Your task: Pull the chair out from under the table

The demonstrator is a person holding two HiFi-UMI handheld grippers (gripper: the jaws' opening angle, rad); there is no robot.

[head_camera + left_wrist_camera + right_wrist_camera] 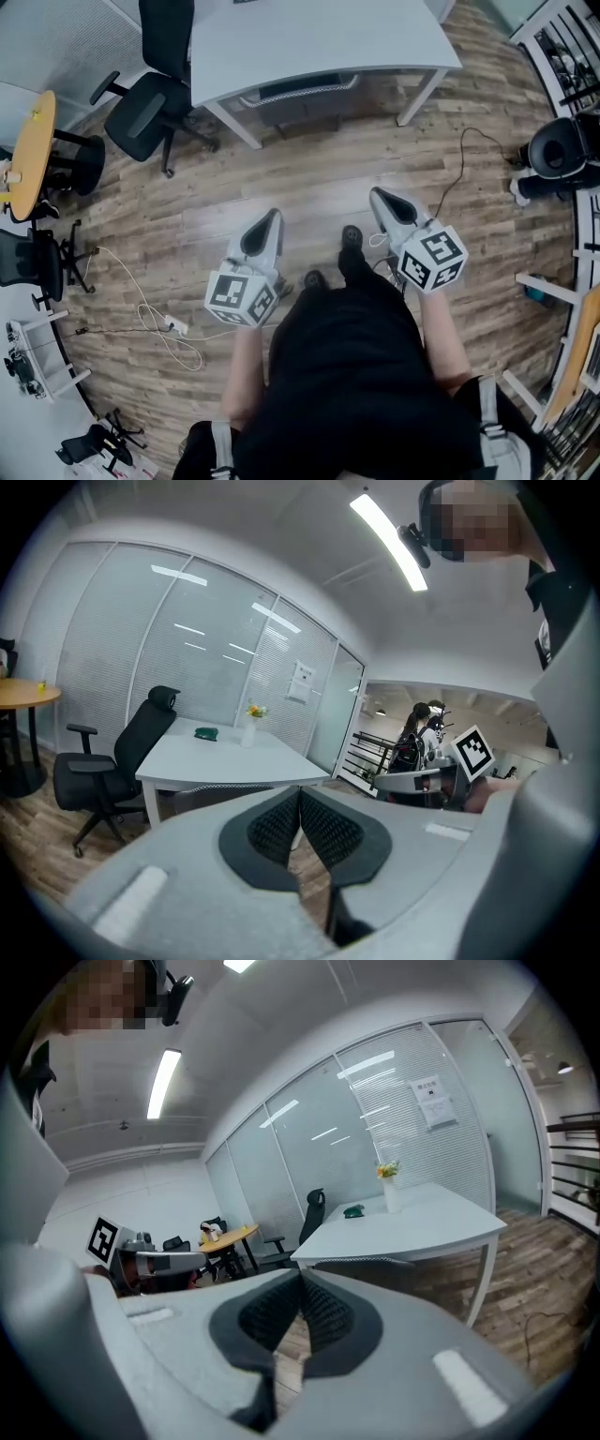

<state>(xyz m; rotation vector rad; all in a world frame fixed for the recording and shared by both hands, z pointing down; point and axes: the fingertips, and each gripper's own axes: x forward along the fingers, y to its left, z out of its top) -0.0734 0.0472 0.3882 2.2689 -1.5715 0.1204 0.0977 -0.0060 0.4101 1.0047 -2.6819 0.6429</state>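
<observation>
Here, the left hand-held gripper (274,215) and the right hand-held gripper (376,193) are both fully closed, holding nothing.

Office; white desk (319,37); black swivel chair (142,112); glass partition walls (187,658).

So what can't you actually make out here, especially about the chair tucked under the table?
- Chair: the head view shows only part of its backrest; the tabletop hides the seat and base.
- Same chair, left gripper view: the left hand-held gripper covers its lower part.
- Green object on the tabletop, right gripper view: too small to identify.
- Tabletop's far side, head view: cut off by the top edge.
</observation>
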